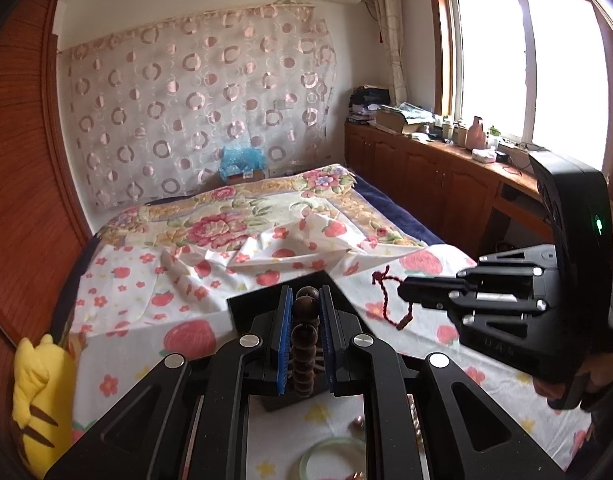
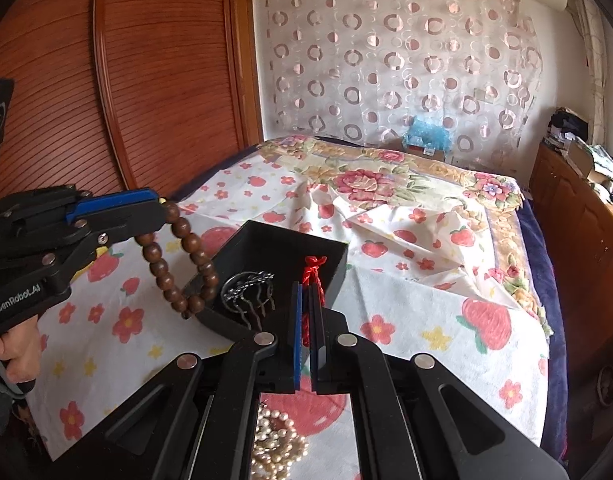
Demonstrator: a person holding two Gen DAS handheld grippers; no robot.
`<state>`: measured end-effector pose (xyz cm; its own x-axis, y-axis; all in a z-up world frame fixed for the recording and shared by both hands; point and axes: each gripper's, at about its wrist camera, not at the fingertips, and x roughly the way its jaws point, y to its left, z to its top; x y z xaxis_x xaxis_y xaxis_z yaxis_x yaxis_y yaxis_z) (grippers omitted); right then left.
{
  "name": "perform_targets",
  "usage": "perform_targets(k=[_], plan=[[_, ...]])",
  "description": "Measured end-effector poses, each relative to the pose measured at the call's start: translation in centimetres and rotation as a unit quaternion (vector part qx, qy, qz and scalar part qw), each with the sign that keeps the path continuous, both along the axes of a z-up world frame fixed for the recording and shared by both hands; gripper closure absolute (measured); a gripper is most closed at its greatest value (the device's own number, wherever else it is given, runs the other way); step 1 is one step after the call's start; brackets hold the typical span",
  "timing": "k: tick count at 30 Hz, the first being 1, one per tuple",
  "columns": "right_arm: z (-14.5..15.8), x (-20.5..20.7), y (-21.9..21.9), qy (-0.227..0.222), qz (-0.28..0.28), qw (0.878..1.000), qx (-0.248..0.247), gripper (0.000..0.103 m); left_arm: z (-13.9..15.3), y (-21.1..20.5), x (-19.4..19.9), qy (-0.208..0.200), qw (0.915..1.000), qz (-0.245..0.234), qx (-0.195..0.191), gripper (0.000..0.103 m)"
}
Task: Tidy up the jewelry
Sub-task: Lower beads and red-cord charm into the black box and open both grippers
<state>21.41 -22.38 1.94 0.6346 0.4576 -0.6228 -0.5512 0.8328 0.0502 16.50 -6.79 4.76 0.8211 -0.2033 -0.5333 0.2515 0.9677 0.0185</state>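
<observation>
The black box (image 2: 290, 248) is set on a strawberry-print sheet (image 2: 426, 320), just ahead of both sets of fingertips, open side up. A silver comb (image 2: 248, 292) is seen lying inside it.

Surface and room: the sheet is spread over a bed with a floral cover (image 2: 370, 180) further out. A circle-patterned curtain (image 2: 394, 60) is hung on the far wall, a wooden wardrobe (image 2: 158, 80) stands at one side, and low cabinets (image 1: 426, 168) run under a window (image 1: 526, 60). A yellow plush (image 1: 38, 400) is propped at the bed's edge. Pearls (image 2: 274, 440) lie below the right fingers; a green bangle (image 1: 330, 456) lies below the left ones.

Left gripper (image 1: 306, 320): the fingers are nearly closed, pinching a string of brown beads (image 2: 178, 260). From the right wrist view the loop is seen hanging below the pads, its lowest beads at the box's near rim.

Right gripper (image 2: 308, 312): the fingers are pressed together on a red cord (image 1: 390, 296), which pokes out above the tips over the box.

Pose: both grippers are pitched downward toward the box. A hand (image 2: 10, 352) is wrapped round the left handle.
</observation>
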Motion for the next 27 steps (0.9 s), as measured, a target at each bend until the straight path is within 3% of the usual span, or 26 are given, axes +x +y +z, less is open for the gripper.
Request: perform_targets(k=[8, 22, 27], plan=[[-0.7, -0.2, -0.9, 0.000, -0.011, 1.000, -0.012, 0.099, -2.1, -1.3, 3.3, 0.019, 0.9998, 0.000, 0.002, 0.091], [-0.8, -0.2, 0.7, -0.003, 0.005, 1.000, -0.004, 0.099, -5.3, 1.9, 5.5, 0.065, 0.9972, 0.037, -0.007, 0.090], [-0.9, 0.8, 2.6, 0.000, 0.017, 1.000, 0.006, 0.099, -5.0, 3.6, 4.3, 0.059, 0.9972, 0.045, -0.010, 0.080]])
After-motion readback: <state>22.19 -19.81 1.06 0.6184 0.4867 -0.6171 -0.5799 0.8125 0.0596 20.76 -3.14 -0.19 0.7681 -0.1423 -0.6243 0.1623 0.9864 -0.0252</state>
